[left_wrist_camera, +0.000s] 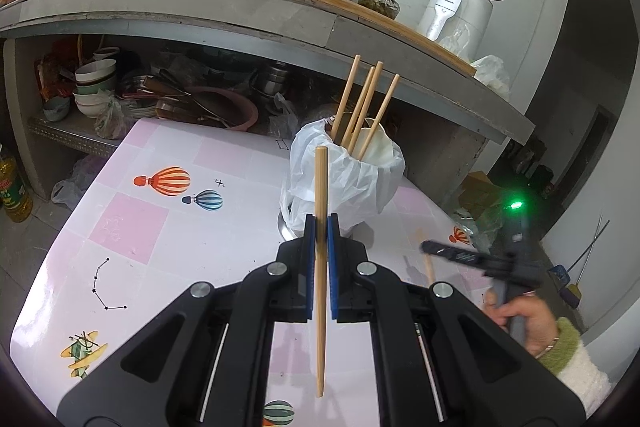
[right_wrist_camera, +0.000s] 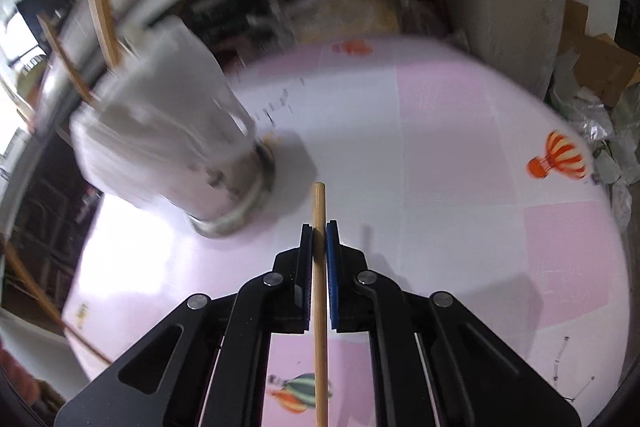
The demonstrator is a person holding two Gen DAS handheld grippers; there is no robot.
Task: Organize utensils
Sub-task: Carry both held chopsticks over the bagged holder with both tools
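We note the table (left_wrist_camera: 132, 227) under its pink balloon-print cover, bare on its left part as far as the left wrist view shows; no loose utensils lie there.

Centre of that view: the left gripper (left_wrist_camera: 321, 227) is clamped on one chopstick (left_wrist_camera: 321, 267), which runs lengthwise between the blue pads, its tip just short of the holder (left_wrist_camera: 360, 179).

The holder, a cup wrapped in a white plastic bag, stands near the far side of the table. Four chopsticks (left_wrist_camera: 362, 107) already lean upright in it: that part we count as done.

Right of the holder: the right gripper (right_wrist_camera: 320, 231), held in a hand (left_wrist_camera: 524, 323), is pinched on a second chopstick (right_wrist_camera: 320, 299), clear of the table; the holder sits to its left.

Judgement: task well along. Two chopsticks are in hand and not yet dropped into the holder. The right wrist view is blurred, so we cannot rule out other items at the edges.
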